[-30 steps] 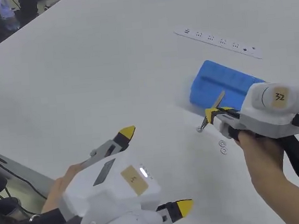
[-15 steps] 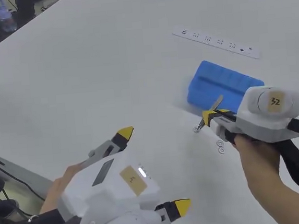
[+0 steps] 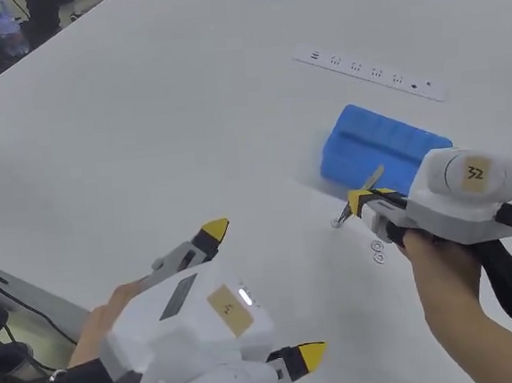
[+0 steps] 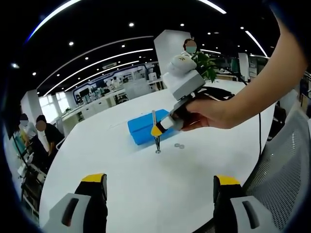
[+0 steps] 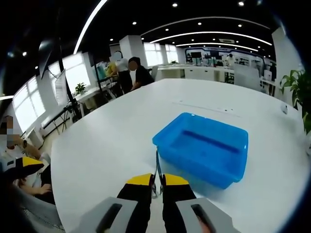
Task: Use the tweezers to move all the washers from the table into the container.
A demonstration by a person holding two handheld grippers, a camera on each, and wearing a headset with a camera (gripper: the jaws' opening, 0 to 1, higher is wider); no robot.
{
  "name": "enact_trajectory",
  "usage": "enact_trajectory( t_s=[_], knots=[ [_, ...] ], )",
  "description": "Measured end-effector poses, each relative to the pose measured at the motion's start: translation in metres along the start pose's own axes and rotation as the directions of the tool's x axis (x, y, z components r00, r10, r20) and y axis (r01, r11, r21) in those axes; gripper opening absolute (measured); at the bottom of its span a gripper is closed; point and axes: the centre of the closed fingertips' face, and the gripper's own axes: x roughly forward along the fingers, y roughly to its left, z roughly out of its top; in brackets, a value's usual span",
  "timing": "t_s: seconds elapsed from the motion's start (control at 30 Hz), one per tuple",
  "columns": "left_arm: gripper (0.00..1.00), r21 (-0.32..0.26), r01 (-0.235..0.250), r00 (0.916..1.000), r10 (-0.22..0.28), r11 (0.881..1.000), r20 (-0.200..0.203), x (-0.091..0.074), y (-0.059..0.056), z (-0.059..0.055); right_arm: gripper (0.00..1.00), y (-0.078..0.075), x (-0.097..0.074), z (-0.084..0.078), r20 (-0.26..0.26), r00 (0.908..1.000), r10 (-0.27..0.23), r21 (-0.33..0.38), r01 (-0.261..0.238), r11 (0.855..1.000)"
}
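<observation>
My right gripper (image 3: 365, 202) is shut on a pair of metal tweezers (image 3: 346, 212), whose tips point down at the white table just left of two small washers (image 3: 378, 251). A blue rectangular container (image 3: 377, 145) sits right behind the tweezers. In the right gripper view the yellow-tipped jaws (image 5: 158, 180) pinch the tweezers (image 5: 157, 167) in front of the container (image 5: 204, 145). My left gripper (image 3: 263, 292) hangs open and holds nothing near the table's front edge. From the left gripper view (image 4: 159, 179) I see the tweezers (image 4: 155, 138), the washers (image 4: 179, 145) and the container (image 4: 140, 130) ahead.
A white power strip (image 3: 369, 74) lies on the table beyond the container. The white table (image 3: 142, 121) stretches wide to the left and back. People stand and sit at desks in the background (image 5: 130, 70).
</observation>
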Motion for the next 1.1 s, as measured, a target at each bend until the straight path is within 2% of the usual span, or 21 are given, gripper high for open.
enact_trajectory(
  t_s=[0.47,0.5,0.53,0.57,0.83,0.93,1.0,1.03,1.1],
  knots=[
    [0.92,0.003,-0.006,1.0,0.006,1.0,-0.004,0.0,0.0,-0.001,0.03,-0.001,0.0,-0.002,-0.013,0.9999,-0.002,-0.013,0.002,1.0],
    [0.92,0.005,-0.006,1.0,0.006,1.0,-0.005,0.0,0.0,-0.001,0.02,-0.001,0.001,-0.003,-0.014,0.9999,-0.003,-0.018,0.003,1.0],
    [0.92,0.005,-0.007,1.0,0.007,1.0,-0.006,0.0,0.0,-0.001,0.0,-0.004,0.001,0.0,-0.004,1.0,-0.006,-0.054,0.005,0.998],
    [0.92,0.006,-0.007,1.0,0.007,1.0,-0.006,0.0,0.0,0.0,0.0,-0.005,-0.002,-0.004,-0.027,0.9996,-0.01,-0.032,0.009,0.999],
    [0.91,0.017,-0.006,0.9998,0.007,1.0,-0.019,0.001,-0.001,-0.002,0.0,-0.012,-0.009,-0.005,-0.027,0.9996,-0.008,-0.03,0.007,1.0],
    [0.9,0.021,-0.005,0.9992,0.006,1.0,-0.039,0.002,-0.001,-0.005,0.0,-0.014,-0.016,-0.018,-0.055,0.9984,-0.007,-0.029,0.005,1.0],
    [0.81,0.007,0.012,0.9986,-0.012,1.0,-0.052,0.003,-0.004,-0.006,0.0,-0.013,-0.02,-0.033,-0.1,0.9949,-0.002,-0.032,-0.001,0.999],
    [0.78,0.002,0.016,0.9984,-0.016,1.0,-0.054,0.002,-0.004,-0.006,0.0,-0.014,-0.022,-0.037,-0.101,0.9949,0.0,-0.025,-0.003,1.0],
    [0.78,-0.009,0.025,0.9981,-0.025,1.0,-0.056,0.002,-0.005,-0.006,0.0,-0.007,-0.029,-0.051,-0.131,0.9913,0.008,-0.041,-0.014,0.999]
  ],
)
